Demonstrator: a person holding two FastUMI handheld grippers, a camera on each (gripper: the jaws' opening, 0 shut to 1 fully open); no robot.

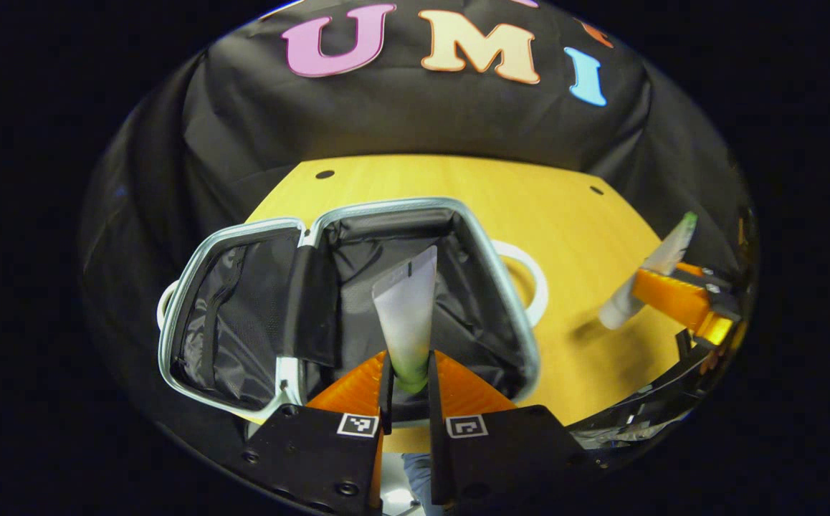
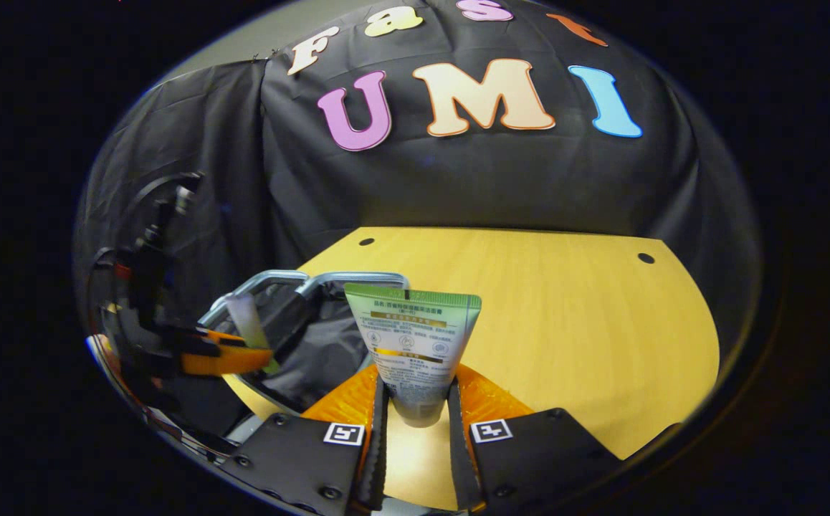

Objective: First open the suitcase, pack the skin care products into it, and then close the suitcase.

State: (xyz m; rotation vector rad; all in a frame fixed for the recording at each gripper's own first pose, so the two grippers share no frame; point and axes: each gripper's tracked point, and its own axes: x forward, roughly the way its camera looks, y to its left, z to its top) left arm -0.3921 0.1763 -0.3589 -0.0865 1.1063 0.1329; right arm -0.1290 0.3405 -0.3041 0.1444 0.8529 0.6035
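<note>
In the left gripper view, my left gripper is clamping a pale translucent tube near its green lower end; the jaws are nearly closed, both fingers pressing its sides; its long axis is running straight ahead from the jaws, flat crimped end pointing away from me. Beyond and beneath those jaws the suitcase is lying open on the wooden table, silver rim around dark lining, lid half to the left of the jaws, the tube hanging over the right-hand compartment; I cannot tell whether it is touching the lining.

In the right gripper view, my right gripper is grasping a green-topped tube near its rounded cap end, jaws narrowed onto it from both sides; its long axis is standing upright ahead of the jaws, the wide crimped end farthest from me; it is hanging above bare table, with the open suitcase to the left of the jaws.
</note>
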